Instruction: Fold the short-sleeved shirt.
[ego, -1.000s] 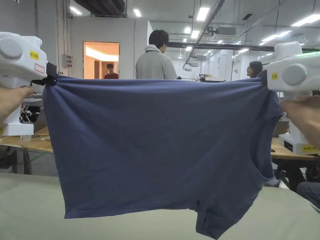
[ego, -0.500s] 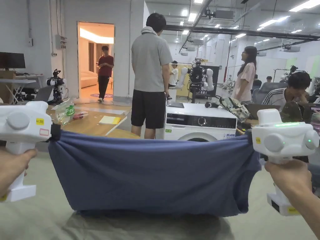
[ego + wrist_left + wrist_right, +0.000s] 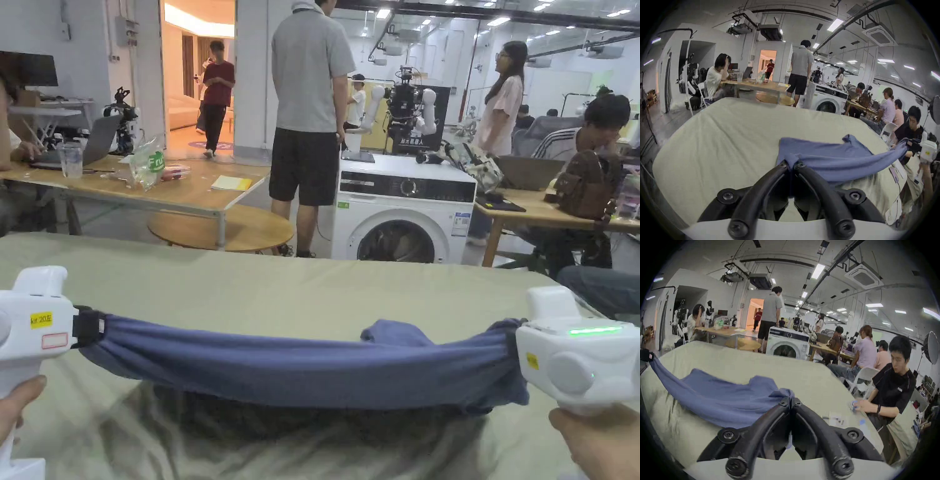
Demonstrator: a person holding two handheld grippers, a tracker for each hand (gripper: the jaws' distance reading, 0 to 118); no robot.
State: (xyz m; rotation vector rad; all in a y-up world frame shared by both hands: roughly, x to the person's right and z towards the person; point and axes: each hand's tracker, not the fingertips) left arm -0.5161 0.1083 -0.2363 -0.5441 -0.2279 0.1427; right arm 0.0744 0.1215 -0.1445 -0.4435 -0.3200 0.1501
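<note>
I'm laying the blue short-sleeved shirt [image 3: 300,372] flat on the green-sheeted bed [image 3: 250,294]. My left hand-held gripper [image 3: 791,163] and right hand-held gripper [image 3: 791,400] each pinch an edge (far part already resting). Next, I judge: lower the taut edge, then release.

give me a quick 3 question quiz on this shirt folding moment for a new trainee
1. True or false: both the left gripper and the right gripper are shut on the blue shirt.
2. Multiple choice: where is the far part of the shirt? A) hanging off the washing machine B) lying on the pale green table cover C) on the floor.
3. Fill in: between the two grippers the held edge of the shirt runs as a ____ band, above the cover.

Key: 1 true; 2 B; 3 stretched.
</note>
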